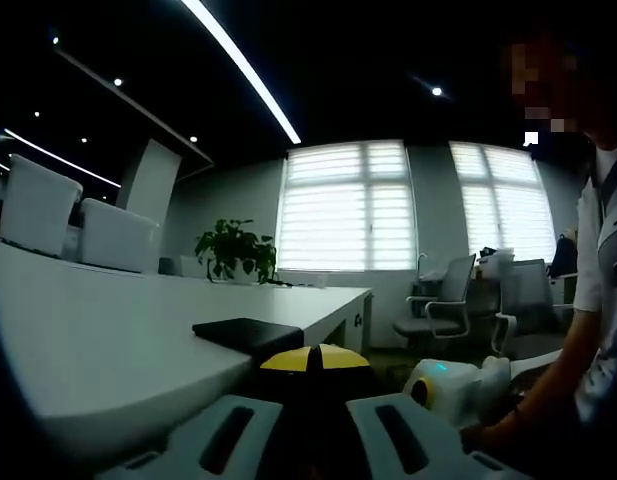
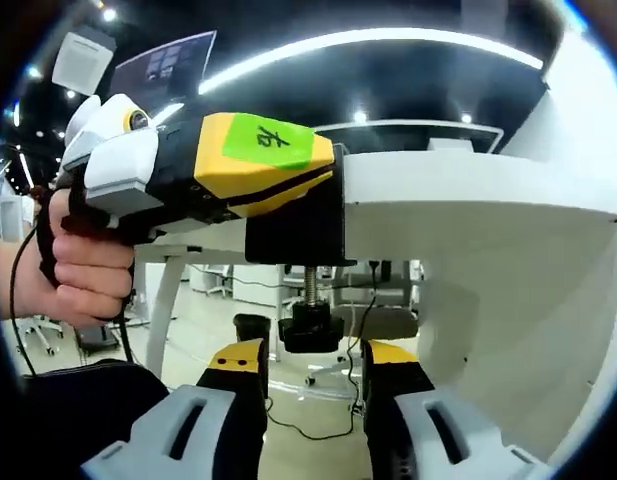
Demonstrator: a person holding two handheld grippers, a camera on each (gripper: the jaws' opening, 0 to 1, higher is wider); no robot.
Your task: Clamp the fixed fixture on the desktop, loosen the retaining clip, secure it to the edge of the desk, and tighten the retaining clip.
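Note:
A black clamp fixture [image 2: 293, 235] sits over the edge of the white desk [image 2: 468, 185], and its threaded screw hangs down to a black knob [image 2: 310, 330]. In the left gripper view its flat black top plate [image 1: 246, 335] lies on the desk [image 1: 98, 330]. My left gripper [image 1: 313, 360], with yellow tips pressed together, is shut on the fixture. It enters the right gripper view from the left as a yellow head with a green label [image 2: 326, 190], held in a hand. My right gripper [image 2: 313, 362] is under the desk edge, open, one jaw on each side of the knob and not touching it. Its white body [image 1: 443, 385] shows low right.
A potted plant [image 1: 235, 250] and white boxes [image 1: 113, 235] stand further along the desk. Office chairs [image 1: 438, 305] stand by the blinded windows. A person [image 1: 598, 270] is close on the right. Under the desk are a white leg [image 2: 160, 300] and floor cables [image 2: 318, 425].

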